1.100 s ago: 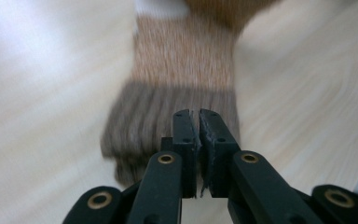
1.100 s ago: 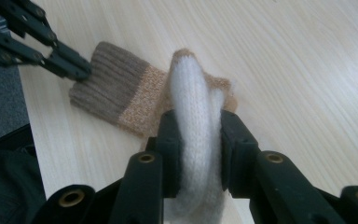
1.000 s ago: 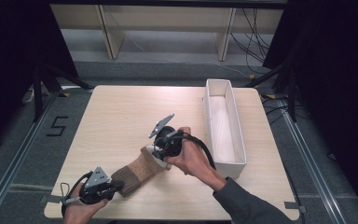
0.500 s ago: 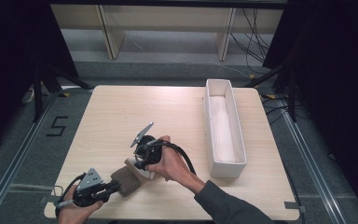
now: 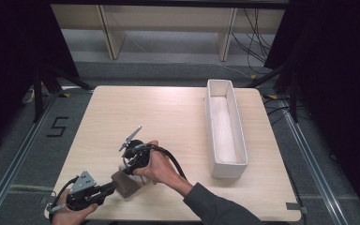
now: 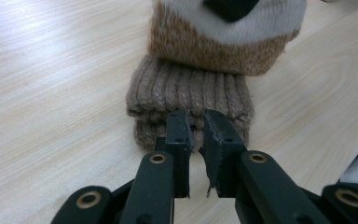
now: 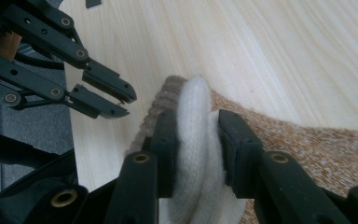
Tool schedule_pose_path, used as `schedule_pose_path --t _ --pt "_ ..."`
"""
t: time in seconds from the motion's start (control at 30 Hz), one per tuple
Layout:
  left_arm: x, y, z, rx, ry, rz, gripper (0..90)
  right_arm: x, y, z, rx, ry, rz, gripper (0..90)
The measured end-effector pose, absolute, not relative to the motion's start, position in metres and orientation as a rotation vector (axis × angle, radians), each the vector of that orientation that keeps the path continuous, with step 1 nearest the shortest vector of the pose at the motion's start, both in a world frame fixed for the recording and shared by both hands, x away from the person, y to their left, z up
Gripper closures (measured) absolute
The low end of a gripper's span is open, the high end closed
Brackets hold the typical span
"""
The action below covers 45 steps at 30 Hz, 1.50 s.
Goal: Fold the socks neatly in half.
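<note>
At the near left edge of the tabletop, the left tool sits just in front of the sock's ribbed brown cuff, its jaws released after just opening. The sock's long axis runs from it up and right to the right tool, clenched on the folded white toe. A white tray stands well apart, far right.

The sock just ahead of the left gripper is knitted wool, its brown cuff ribbed and fuzzy, the orange band speckled, the white toe soft and matt. The bench is pale, smooth wood grain with a slight sheen. Both grippers' jaws are matt black plastic with brass-coloured rivets.
</note>
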<state>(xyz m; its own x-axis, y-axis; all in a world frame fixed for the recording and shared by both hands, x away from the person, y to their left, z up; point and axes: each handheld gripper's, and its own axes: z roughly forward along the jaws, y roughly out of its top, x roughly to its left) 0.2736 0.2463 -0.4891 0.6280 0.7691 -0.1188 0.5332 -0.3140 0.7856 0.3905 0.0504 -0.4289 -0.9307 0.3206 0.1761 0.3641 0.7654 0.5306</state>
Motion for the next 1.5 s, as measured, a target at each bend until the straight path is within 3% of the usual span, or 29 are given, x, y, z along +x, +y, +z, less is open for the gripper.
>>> schedule_pose_path --t 0.1,0.2,0.6,0.8,0.97,1.27,1.37,1.5 --pt "0.273 0.246 -0.490 2.017 1.004 0.306 79.8 0.390 0.054 -0.430 -0.554 -2.876 -0.880 69.9" --pt "0.272 0.245 -0.491 2.033 1.017 0.357 79.8 0.389 0.054 -0.427 -0.550 -2.899 -0.890 71.0" --pt "0.278 0.228 -0.495 2.082 0.960 0.343 80.8 0.401 0.031 -0.395 -0.633 -2.880 -1.020 71.7" --pt "0.277 0.227 -0.498 2.047 0.981 0.339 80.4 0.395 0.052 -0.418 -0.573 -2.922 -0.937 71.2" --pt "0.275 0.234 -0.495 2.056 0.987 0.342 79.1 0.390 0.061 -0.435 -0.569 -2.892 -0.919 67.0" --pt "0.274 0.242 -0.492 2.031 1.014 0.359 77.8 0.392 0.049 -0.414 -0.560 -2.787 -1.057 54.3" --pt "0.275 0.241 -0.492 2.010 1.033 0.354 77.4 0.390 0.045 -0.402 -0.571 -2.739 -1.112 54.4" --pt "0.274 0.244 -0.489 2.018 1.019 0.353 77.4 0.391 0.038 -0.394 -0.558 -2.756 -1.125 61.0"
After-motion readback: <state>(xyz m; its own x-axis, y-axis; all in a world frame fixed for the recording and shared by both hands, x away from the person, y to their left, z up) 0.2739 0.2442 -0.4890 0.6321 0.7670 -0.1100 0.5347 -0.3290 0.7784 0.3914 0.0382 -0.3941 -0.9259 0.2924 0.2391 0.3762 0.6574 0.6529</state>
